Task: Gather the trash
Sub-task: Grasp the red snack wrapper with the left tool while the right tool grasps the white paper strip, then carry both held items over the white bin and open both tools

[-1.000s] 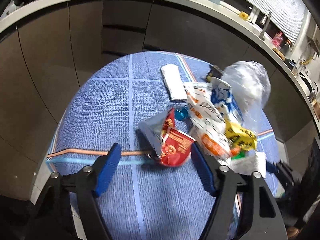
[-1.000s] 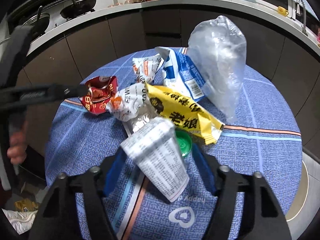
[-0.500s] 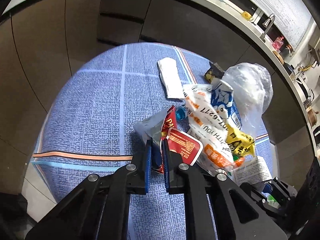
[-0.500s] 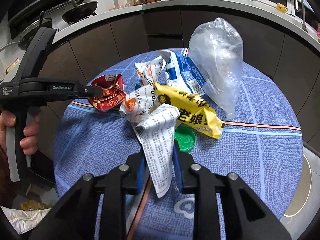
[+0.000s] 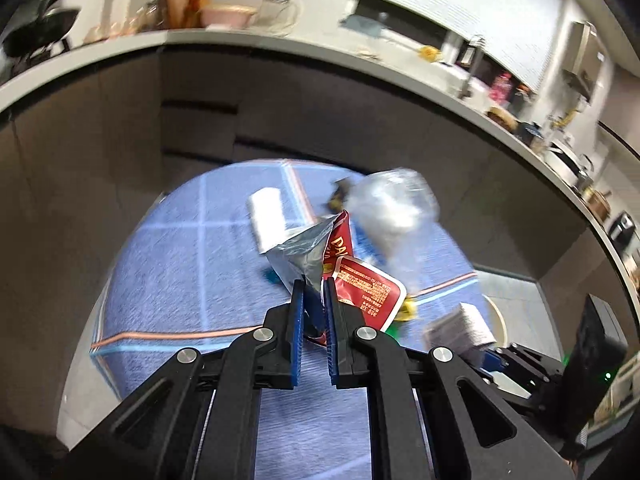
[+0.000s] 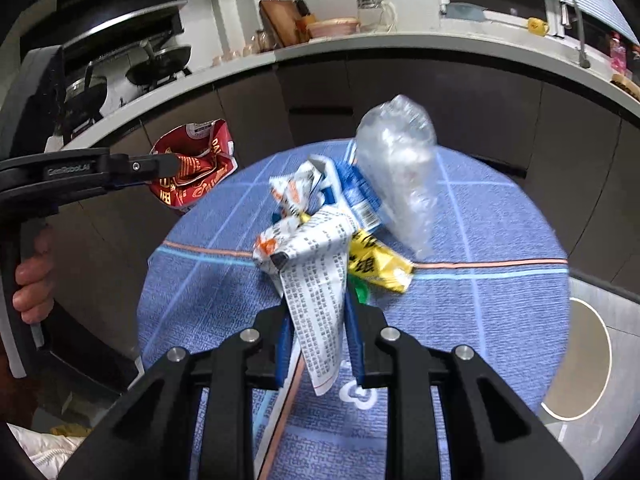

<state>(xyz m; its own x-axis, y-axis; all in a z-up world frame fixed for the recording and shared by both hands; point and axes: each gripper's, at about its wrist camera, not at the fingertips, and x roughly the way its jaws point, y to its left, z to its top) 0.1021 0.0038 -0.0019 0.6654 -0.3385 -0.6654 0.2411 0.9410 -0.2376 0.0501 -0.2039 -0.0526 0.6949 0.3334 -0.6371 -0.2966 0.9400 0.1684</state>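
The left gripper (image 5: 314, 300) is clamped on a red snack wrapper (image 5: 366, 290) with a silver lining, holding it clear of the round table (image 5: 168, 276) and its blue cloth. The right gripper (image 6: 316, 320) pinches a white printed wrapper (image 6: 316, 280), lifted above the table's near edge. Toward the middle of the table lie the rest (partly blurred): a clear plastic bag (image 6: 400, 172), a blue-and-white packet (image 6: 356, 196), a yellow wrapper (image 6: 380, 266) and a green cap (image 6: 362, 292). A folded white paper (image 5: 268, 220) lies near the far edge.
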